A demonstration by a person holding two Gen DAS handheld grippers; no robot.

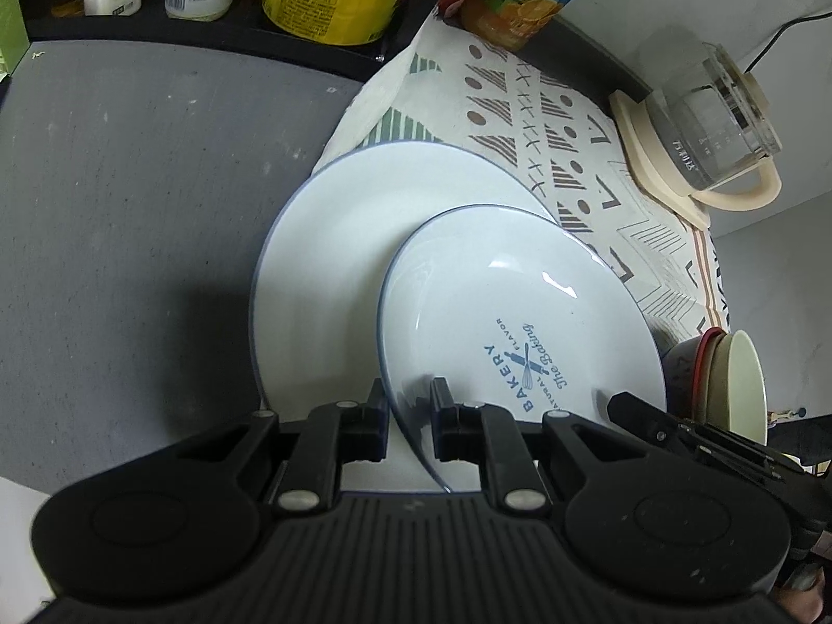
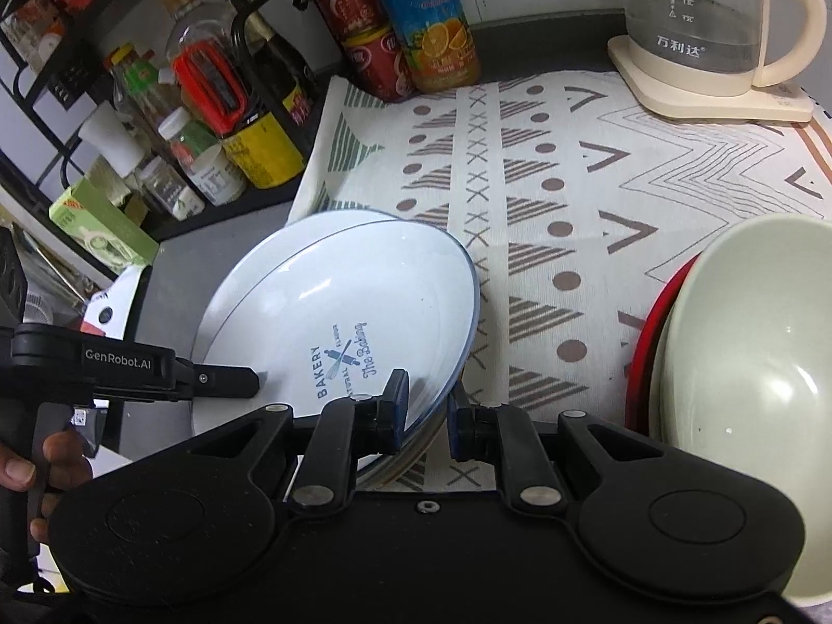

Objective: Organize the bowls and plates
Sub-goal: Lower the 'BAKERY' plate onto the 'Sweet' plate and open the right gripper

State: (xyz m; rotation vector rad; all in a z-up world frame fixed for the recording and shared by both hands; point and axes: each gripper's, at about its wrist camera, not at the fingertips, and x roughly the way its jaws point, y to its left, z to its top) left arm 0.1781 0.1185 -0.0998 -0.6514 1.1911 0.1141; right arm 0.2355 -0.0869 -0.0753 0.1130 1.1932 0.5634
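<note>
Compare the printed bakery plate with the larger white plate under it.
The bakery plate carries blue BAKERY lettering; the larger plate shows no print. The bakery plate is smaller and tilted, with both the left gripper and right gripper straddling its rim; the larger plate lies flat beneath it. Both are white with a thin blue rim.

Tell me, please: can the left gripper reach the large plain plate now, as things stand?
Probably not directly. The left gripper straddles the rim of the bakery plate, which lies tilted over the large plain plate, covering its near right part. Only its left side is free.
</note>
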